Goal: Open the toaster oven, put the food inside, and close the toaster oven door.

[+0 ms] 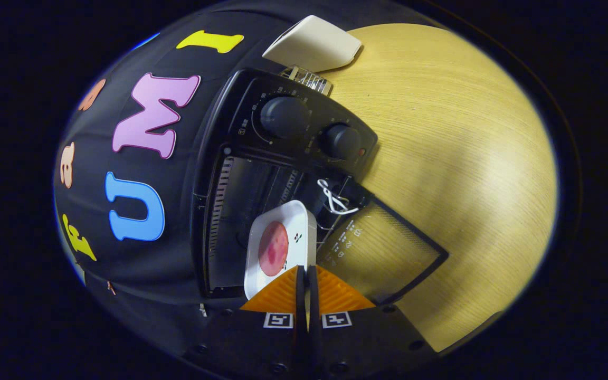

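The black toaster oven (293,126), which has two dials, stands on the wooden table with its glass door (383,248) swung fully open and lying flat. A white square plate (296,221) carries a round pink slice of food (273,248). The plate sits in the oven's mouth, partly over the dark cavity. My gripper (304,270) is shut on the plate's near rim, with the fingers almost touching each other. The view is rolled sideways, so the oven appears turned.
A white looped cord (333,199) hangs at the door's hinge side. A white box-like object (314,42) and a metal rack (309,79) lie beyond the oven. The wooden table (452,158) stretches out past the open door.
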